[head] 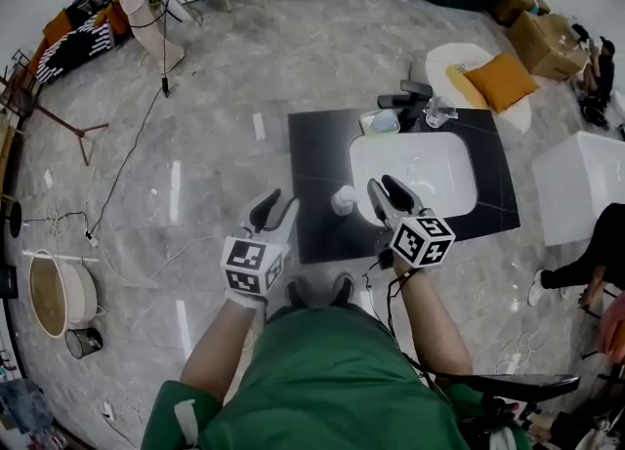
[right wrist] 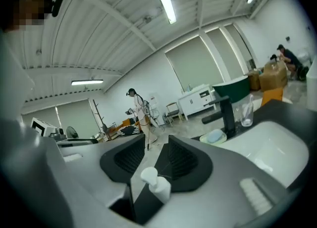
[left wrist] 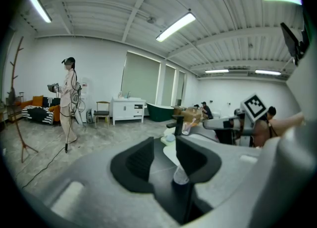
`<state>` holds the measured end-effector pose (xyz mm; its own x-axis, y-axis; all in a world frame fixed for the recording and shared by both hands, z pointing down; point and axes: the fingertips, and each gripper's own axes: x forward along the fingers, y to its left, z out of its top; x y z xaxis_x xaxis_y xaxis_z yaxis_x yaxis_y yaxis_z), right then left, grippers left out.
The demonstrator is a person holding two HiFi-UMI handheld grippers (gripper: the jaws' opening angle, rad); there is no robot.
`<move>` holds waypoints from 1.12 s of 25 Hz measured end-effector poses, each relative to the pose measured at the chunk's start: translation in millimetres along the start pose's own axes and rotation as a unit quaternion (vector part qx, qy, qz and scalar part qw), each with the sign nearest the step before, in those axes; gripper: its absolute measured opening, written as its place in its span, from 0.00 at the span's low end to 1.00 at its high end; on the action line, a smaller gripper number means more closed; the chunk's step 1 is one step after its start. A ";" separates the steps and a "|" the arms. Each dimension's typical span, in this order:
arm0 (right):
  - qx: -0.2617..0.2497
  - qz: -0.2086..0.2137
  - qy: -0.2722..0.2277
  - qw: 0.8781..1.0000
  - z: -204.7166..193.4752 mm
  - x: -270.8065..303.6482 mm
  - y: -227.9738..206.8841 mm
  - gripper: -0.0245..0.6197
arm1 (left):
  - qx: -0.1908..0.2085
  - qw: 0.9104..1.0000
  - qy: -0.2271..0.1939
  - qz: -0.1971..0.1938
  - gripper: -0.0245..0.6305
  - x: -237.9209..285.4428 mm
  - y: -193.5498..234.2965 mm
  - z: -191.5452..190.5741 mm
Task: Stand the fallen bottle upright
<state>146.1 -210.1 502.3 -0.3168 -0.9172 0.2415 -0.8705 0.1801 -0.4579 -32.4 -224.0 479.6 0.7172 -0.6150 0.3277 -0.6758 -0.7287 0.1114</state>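
Note:
A small white pump bottle [head: 344, 201] stands upright on the black countertop [head: 322, 145], just left of the white sink [head: 410, 170]. My right gripper [head: 383, 184] hangs beside and slightly above it, open, touching nothing. In the right gripper view the bottle [right wrist: 156, 183] shows low between the spread jaws of the right gripper [right wrist: 156, 145], apart from both pads. My left gripper [head: 282, 200] hovers at the counter's left front edge, open and empty. In the left gripper view the bottle [left wrist: 181, 175] sits ahead, below the left gripper [left wrist: 164, 145].
A black faucet [head: 405, 99], a soap dish [head: 381, 122] and a glass [head: 439, 111] stand at the back of the sink. An orange cushion [head: 500, 80] lies on a white stool behind. Cables [head: 127, 160] cross the floor at left. A seated person's leg [head: 576, 267] is at right.

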 end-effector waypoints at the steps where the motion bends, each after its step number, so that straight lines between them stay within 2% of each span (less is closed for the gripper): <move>1: -0.016 -0.010 -0.010 1.000 8.0 -2.4 0.6 0.26 | 0.001 1.000 -0.003 -0.001 0.25 0.9 0.4 3.4; 6: -0.101 -0.033 -0.052 0.993 49.2 -13.0 18.4 0.26 | 0.007 1.000 -0.026 0.003 0.25 2.8 10.2 28.2; 15: -0.223 -0.064 -0.119 0.965 121.4 -34.4 48.6 0.26 | 0.042 0.995 -0.087 0.024 0.25 -0.8 23.5 94.9; 21: -0.262 -0.068 -0.156 0.950 155.6 -49.1 71.8 0.23 | 0.057 0.990 -0.123 0.028 0.25 -9.9 24.0 135.1; 28: -0.279 -0.073 -0.187 0.939 184.6 -61.1 80.0 0.23 | 0.079 0.984 -0.160 0.029 0.25 -12.9 16.0 173.7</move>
<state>165.3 -205.3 293.0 -0.1148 -0.9885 -0.0981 -0.9892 0.1047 0.1023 -22.9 -280.1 314.2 0.7124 -0.7016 0.0150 -0.7001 -0.7120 -0.0533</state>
